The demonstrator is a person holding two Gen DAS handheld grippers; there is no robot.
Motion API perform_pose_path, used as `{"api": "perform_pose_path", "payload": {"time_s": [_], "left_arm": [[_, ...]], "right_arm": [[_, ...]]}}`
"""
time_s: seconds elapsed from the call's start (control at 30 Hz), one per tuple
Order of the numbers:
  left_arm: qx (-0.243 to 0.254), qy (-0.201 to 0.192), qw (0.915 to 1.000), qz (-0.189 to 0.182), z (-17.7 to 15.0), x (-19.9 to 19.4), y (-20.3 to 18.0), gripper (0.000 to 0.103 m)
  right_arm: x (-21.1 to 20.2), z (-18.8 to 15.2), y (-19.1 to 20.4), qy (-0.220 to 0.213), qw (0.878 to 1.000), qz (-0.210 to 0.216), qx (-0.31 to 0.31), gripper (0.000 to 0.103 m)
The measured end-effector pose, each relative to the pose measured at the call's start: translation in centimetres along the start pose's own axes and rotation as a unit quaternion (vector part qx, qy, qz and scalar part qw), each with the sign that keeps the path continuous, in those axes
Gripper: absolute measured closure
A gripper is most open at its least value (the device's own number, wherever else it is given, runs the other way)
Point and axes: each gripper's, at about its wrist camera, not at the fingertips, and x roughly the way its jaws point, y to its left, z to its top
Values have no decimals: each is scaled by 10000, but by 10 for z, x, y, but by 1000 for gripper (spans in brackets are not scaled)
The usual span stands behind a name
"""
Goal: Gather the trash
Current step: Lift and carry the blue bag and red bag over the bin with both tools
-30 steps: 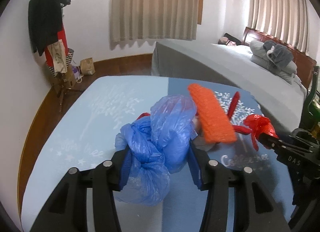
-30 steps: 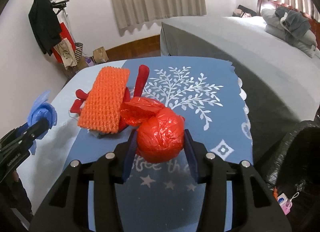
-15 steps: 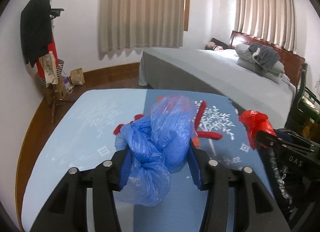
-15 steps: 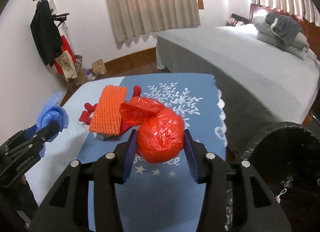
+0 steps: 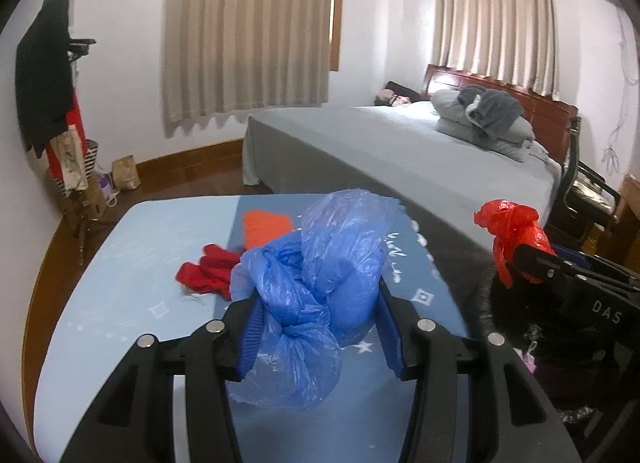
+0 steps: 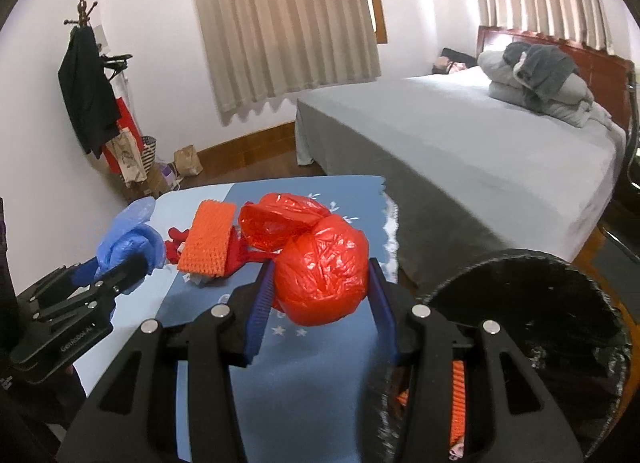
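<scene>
A crumpled blue plastic bag (image 5: 316, 283) is pinched in my left gripper (image 5: 318, 327), which is shut on it and held above the blue tablecloth (image 5: 120, 303). My right gripper (image 6: 320, 303) is shut on a balled red plastic bag (image 6: 320, 271). From the left wrist view the red bag (image 5: 512, 231) and the right gripper show at the right. The blue bag (image 6: 128, 239) and the left gripper show at the left of the right wrist view. An orange foam net (image 6: 208, 243) and red scraps (image 5: 204, 275) lie on the table. A black-lined bin (image 6: 532, 311) stands right of the table.
A bed with a grey cover (image 5: 380, 143) runs behind the table, with folded bedding (image 5: 484, 119) near the headboard. At the far left wall stands a coat rack with dark clothes (image 5: 44, 91). Paper bags (image 5: 126, 175) sit on the wooden floor.
Both grippers rose and drew back from the table with their bags still held. The orange net and red scraps now look farther off, and the black bin has come into the right wrist view.
</scene>
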Motion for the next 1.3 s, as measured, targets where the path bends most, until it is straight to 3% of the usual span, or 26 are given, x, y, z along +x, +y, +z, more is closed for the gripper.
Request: {"api": "perform_pose_path", "payload": {"time_s": [0.53, 1.3], "left_arm": [[464, -117, 9962, -725, -3, -14, -84, 54], [1138, -152, 9783, -1723, -10, -16, -190, 53]], "right_arm": [[-68, -26, -71, -291, 9969, -599, 410, 59], [-128, -68, -147, -478, 9853, -1369, 908, 59]]}}
